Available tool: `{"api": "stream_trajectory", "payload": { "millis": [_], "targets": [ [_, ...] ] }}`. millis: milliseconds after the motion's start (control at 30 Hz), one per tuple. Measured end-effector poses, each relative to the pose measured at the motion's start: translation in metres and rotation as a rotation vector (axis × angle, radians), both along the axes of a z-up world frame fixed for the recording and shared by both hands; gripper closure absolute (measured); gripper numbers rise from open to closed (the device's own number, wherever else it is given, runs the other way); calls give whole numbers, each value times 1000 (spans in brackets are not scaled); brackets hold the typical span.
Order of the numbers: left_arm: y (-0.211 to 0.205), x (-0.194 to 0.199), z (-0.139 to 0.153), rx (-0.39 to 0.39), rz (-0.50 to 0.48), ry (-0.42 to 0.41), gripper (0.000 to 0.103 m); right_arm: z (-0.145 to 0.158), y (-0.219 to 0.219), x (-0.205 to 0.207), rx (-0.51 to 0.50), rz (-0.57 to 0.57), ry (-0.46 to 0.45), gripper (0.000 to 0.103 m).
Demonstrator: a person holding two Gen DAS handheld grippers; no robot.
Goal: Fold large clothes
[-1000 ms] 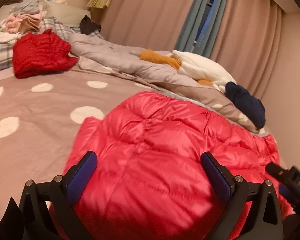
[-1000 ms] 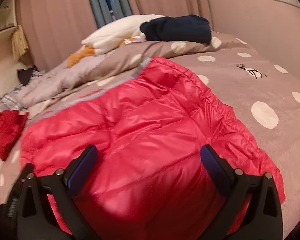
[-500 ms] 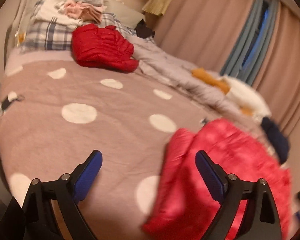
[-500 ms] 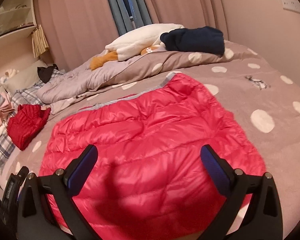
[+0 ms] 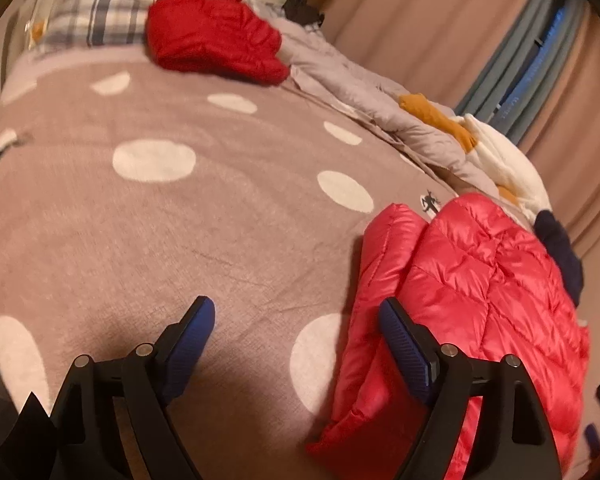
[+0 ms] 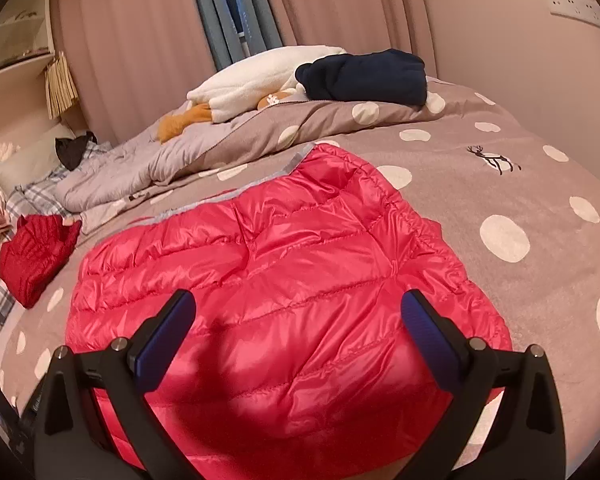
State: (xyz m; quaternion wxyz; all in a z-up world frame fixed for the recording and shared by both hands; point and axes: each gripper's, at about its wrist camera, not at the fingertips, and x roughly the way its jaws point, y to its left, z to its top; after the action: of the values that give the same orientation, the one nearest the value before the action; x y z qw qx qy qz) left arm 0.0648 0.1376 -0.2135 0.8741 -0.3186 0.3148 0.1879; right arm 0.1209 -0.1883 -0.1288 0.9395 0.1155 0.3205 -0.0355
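Beside closing, empty left tongs (image 5: 296, 320): red jacket (image 5: 480, 280); right tongs (image 6: 298, 312) apart above it.

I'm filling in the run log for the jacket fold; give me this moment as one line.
stage: aligning | left gripper: jaws open, closing, over the jacket's side edge, nothing held | right gripper: open above pink puffer jacket | jacket: flat on bedspread

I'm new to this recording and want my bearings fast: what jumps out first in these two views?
The shiny pink-red puffer jacket spread flat on the polka-dot bedspread dominates, lying right in front of the open right gripper. A darker red jacket sits bunched near the plaid pillows at the bed's far end. Along the curtain side lies a rumpled grey duvet with a white plush and a folded navy garment.
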Motion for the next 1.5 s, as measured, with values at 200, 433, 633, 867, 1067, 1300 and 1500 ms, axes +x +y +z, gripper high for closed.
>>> {"api": "stream_trajectory", "payload": {
  "millis": [200, 433, 633, 867, 1067, 1300, 1500],
  "targets": [
    [-2, -11, 1, -39, -13, 0, 18, 3, 8, -1, -26, 54, 5, 0],
    [-4, -28, -4, -364, -202, -131, 13, -11, 40, 11, -106, 167, 91, 0],
    [-38, -4, -7, -439, -353, -146, 7, -57, 52, 39, -190, 137, 287, 0],
    [-54, 21, -8, -465, -373, -158, 7, -69, 59, 41, -267, 118, 188, 0],
    [-38, 31, -22, -693, -443, -261, 27, -24, 1, 18, 16, 82, 101, 0],
    [-33, 17, -25, -634, -324, -224, 54, -32, -93, -14, 362, -180, 78, 1],
    [-39, 3, -1, -425, -226, -200, 59, -80, -83, 18, 373, -113, 212, 6]
  ]
}}
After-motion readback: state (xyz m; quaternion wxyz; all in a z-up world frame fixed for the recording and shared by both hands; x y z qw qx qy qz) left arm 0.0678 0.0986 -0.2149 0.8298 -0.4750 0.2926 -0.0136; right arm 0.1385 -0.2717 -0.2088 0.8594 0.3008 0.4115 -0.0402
